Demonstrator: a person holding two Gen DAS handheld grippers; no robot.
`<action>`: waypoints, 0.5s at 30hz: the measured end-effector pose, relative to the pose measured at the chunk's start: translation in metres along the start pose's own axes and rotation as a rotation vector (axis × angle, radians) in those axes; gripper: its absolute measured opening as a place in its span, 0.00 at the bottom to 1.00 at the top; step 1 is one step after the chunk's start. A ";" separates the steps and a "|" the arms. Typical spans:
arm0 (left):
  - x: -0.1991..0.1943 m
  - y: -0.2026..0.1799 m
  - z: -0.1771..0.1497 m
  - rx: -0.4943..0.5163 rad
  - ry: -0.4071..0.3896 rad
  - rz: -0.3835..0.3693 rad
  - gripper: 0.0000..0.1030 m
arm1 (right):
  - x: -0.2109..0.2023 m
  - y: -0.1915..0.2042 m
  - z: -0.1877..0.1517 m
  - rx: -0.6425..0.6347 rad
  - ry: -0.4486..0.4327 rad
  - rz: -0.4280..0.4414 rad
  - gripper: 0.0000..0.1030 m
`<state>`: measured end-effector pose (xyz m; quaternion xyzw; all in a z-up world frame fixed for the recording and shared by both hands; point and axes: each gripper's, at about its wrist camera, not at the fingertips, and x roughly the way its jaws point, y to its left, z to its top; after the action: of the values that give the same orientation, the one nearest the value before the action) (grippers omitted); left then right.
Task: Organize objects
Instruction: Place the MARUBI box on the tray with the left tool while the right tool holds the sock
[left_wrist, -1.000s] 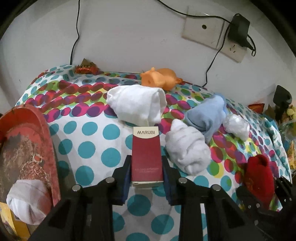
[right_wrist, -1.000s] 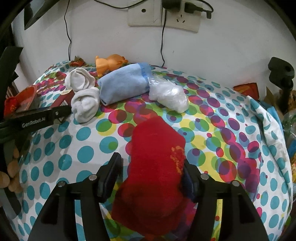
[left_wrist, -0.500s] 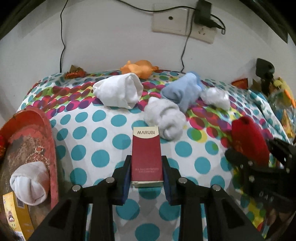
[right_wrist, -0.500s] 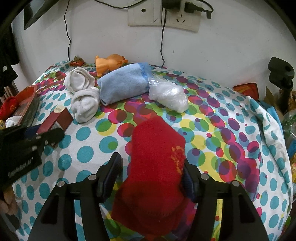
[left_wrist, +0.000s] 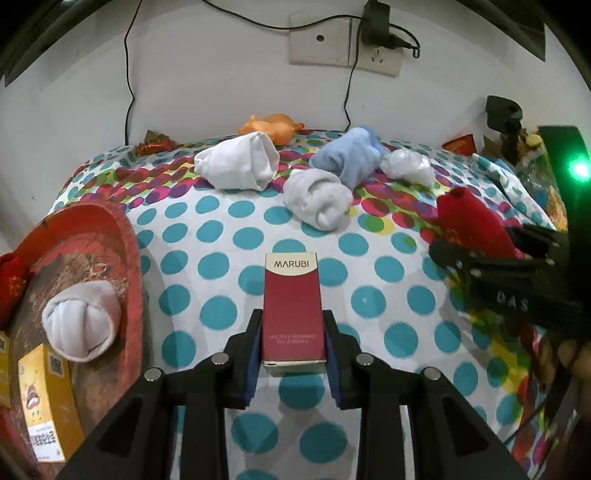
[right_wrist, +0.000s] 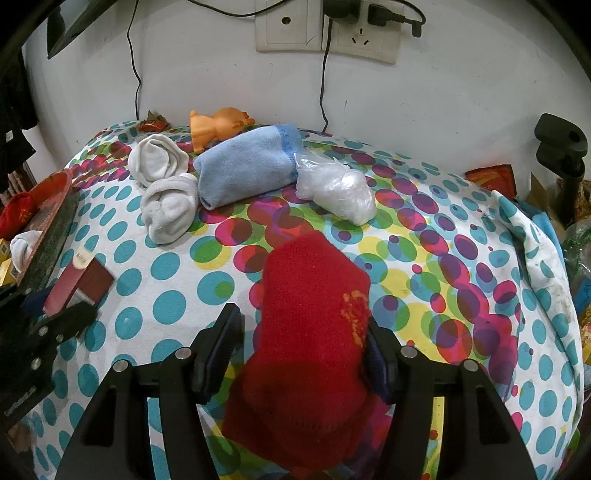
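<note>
My left gripper (left_wrist: 291, 332) is shut on a dark red MARUBI box (left_wrist: 291, 295), held upright above the spotted cloth; the right wrist view shows this box (right_wrist: 79, 282) at its left edge. A red sock (right_wrist: 314, 332) stands between the jaws of my right gripper (right_wrist: 301, 321), which is shut on it; its lower end hangs toward the camera. In the left wrist view that gripper (left_wrist: 480, 251) is at the right with the red sock (left_wrist: 469, 225) sticking up from it. A red oval tray (left_wrist: 125, 236) lies left of the box.
The tray carries a white sock ball (left_wrist: 81, 325) and a yellow box (left_wrist: 44, 402). At the back lie a white sock roll (left_wrist: 240, 166), a grey sock (left_wrist: 317, 199), a blue towel (right_wrist: 243, 166), a plastic bag (right_wrist: 336, 188) and an orange toy (right_wrist: 218, 125). Cables hang down the wall.
My left gripper has carried the box leftward and nearer to the tray, rolling a little. The right gripper and the red sock have not moved.
</note>
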<state>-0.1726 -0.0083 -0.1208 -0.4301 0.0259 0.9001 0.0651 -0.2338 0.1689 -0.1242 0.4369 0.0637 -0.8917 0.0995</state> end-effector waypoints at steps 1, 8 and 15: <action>-0.003 0.000 -0.002 0.002 -0.003 -0.002 0.29 | 0.000 -0.001 0.000 0.001 0.000 0.001 0.58; -0.024 0.001 -0.014 0.017 -0.002 -0.006 0.29 | 0.001 -0.003 0.000 0.008 0.004 -0.005 0.61; -0.055 0.017 -0.012 -0.008 -0.027 -0.018 0.29 | 0.002 -0.003 0.000 0.009 0.004 -0.005 0.61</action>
<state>-0.1314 -0.0319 -0.0861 -0.4184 0.0176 0.9052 0.0720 -0.2353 0.1715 -0.1254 0.4389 0.0611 -0.8914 0.0953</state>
